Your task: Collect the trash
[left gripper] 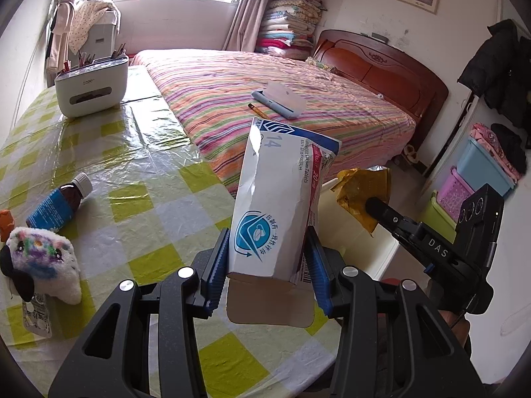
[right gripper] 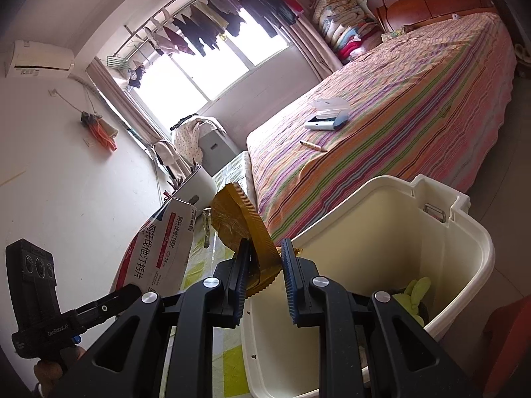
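Note:
My left gripper (left gripper: 267,265) is shut on a white and blue medicine box (left gripper: 278,199), held upright above the table's right edge; the box also shows in the right wrist view (right gripper: 162,245). My right gripper (right gripper: 265,275) has its fingers apart, and a crumpled gold wrapper (right gripper: 242,225) lies against the left finger, over the rim of the white trash bin (right gripper: 464,232). The wrapper shows in the left wrist view (left gripper: 361,192) at the right gripper's tip. The bin holds a green item (right gripper: 416,290) at the bottom.
On the green checked tablecloth (left gripper: 139,199) lie a brown medicine bottle (left gripper: 56,202), a plush toy (left gripper: 39,262), a sachet (left gripper: 36,315) and a white organizer box (left gripper: 93,86). The striped bed (left gripper: 265,93) carries a pencil case and a pencil. Coloured storage bins (left gripper: 474,179) stand at right.

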`<action>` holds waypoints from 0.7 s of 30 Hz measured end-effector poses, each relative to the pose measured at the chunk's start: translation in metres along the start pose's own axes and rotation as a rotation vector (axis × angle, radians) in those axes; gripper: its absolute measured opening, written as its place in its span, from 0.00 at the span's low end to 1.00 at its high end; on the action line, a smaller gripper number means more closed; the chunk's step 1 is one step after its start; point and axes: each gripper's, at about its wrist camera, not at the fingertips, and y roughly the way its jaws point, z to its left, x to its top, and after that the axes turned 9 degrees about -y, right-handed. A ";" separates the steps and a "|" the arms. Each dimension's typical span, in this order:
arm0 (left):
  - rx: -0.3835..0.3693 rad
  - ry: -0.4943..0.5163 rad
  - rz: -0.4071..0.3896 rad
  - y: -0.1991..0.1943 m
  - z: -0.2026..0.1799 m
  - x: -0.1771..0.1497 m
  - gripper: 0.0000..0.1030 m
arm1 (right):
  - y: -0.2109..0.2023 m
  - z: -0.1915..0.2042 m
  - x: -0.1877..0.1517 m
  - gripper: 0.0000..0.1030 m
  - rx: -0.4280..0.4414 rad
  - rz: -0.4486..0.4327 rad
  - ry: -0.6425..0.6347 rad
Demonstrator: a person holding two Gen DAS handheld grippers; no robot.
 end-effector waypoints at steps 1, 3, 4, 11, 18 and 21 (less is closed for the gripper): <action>-0.003 0.002 0.004 0.002 -0.002 -0.001 0.42 | -0.003 -0.002 0.001 0.19 -0.019 -0.012 0.002; -0.003 0.009 0.007 0.007 -0.006 -0.002 0.42 | -0.007 -0.004 0.002 0.19 -0.051 -0.031 0.005; -0.004 0.011 0.009 0.008 -0.008 -0.003 0.42 | -0.009 -0.005 0.003 0.19 -0.069 -0.039 0.008; -0.004 0.014 0.034 0.021 -0.015 -0.005 0.42 | -0.008 -0.025 0.004 0.21 -0.153 -0.027 0.062; -0.005 0.019 0.057 0.033 -0.021 -0.003 0.42 | 0.000 -0.040 -0.001 0.22 -0.162 0.035 0.126; -0.006 0.023 0.062 0.035 -0.021 -0.003 0.42 | -0.001 -0.041 -0.002 0.27 -0.171 0.032 0.135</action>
